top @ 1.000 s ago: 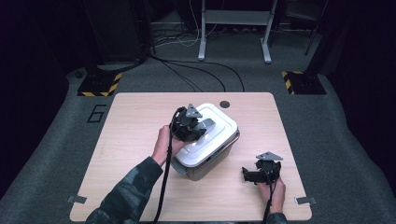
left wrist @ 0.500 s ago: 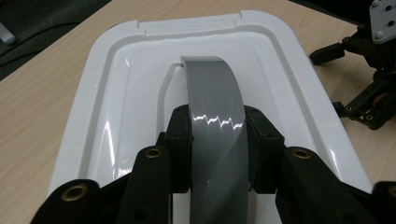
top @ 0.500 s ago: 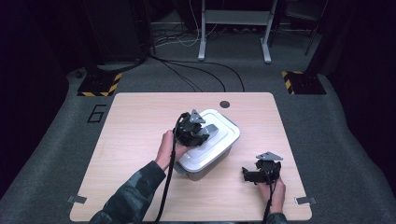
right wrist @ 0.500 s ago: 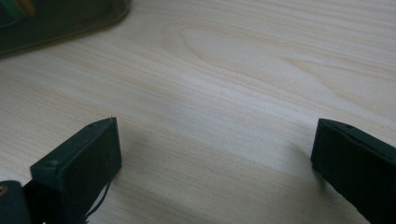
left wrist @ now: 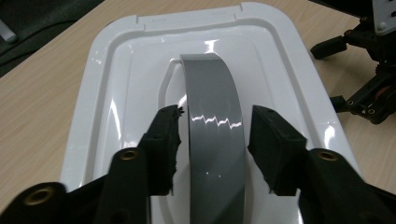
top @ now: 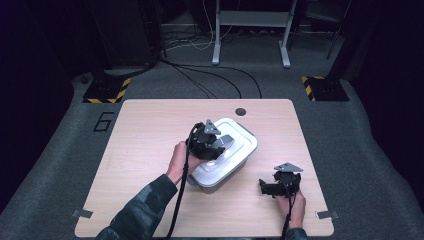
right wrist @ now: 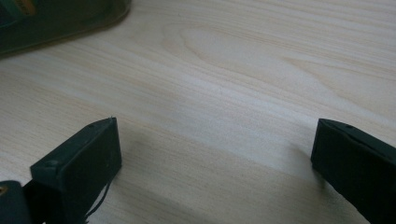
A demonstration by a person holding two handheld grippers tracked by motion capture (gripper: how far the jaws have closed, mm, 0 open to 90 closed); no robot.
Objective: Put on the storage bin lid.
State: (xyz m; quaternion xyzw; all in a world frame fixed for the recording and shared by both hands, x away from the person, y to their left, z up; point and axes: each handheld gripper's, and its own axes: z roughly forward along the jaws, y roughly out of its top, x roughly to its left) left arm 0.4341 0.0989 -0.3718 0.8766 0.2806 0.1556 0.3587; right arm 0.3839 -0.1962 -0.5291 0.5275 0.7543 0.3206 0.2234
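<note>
the white-lidded box point(top: 225, 157) is sitting near the middle of the bench point(top: 145, 140), and its grey handle point(left wrist: 212, 135) is the landmark here. the left tongs point(left wrist: 212, 140) are standing open astride that handle, one jaw on either side with small gaps, the handle's long axis running straight away between them. the right tongs point(top: 277, 185) are resting wide open on bare wood, well off to the handle's right, gripping nothing. the left hand point(top: 180, 157) is plainly nearer, so closing on the handle looks like its job.
</note>
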